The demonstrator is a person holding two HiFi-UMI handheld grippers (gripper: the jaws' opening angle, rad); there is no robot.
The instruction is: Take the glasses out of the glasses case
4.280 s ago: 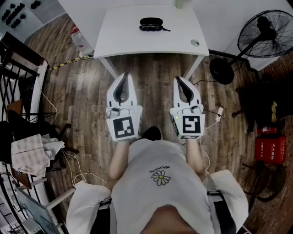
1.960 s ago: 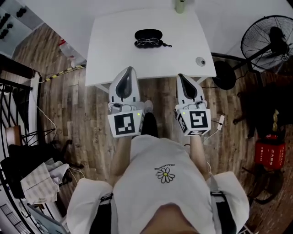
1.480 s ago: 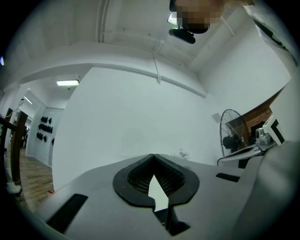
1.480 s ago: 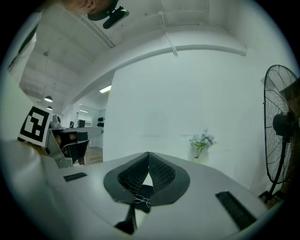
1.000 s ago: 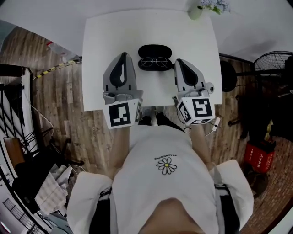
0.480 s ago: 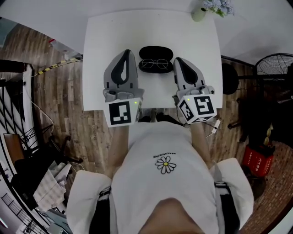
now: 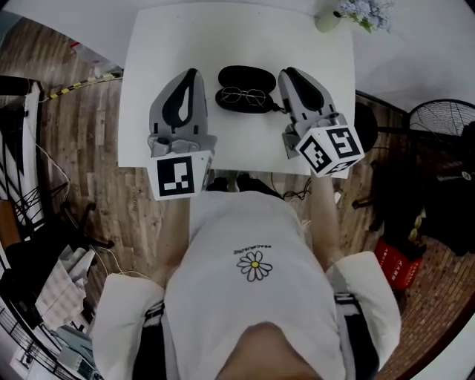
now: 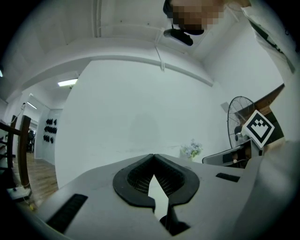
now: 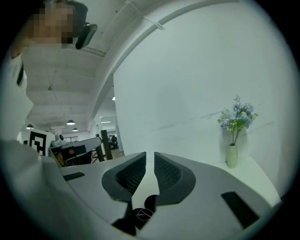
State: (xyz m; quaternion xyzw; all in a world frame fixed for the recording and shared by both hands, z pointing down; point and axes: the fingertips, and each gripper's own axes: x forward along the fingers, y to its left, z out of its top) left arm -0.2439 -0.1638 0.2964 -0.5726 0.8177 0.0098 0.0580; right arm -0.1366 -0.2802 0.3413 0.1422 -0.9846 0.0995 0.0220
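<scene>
Standing over the white table [image 7: 148, 44], the person holds the left gripper [image 7: 189, 74] and the right gripper [image 7: 288, 73] on either side of the open black glasses case [image 7: 249, 76]. Both grippers have their jaws closed together on nothing. The glasses [image 7: 243, 95] lie in the half of the case nearer the person. A small vase of flowers [image 7: 326, 21] stands at the far right corner.
</scene>
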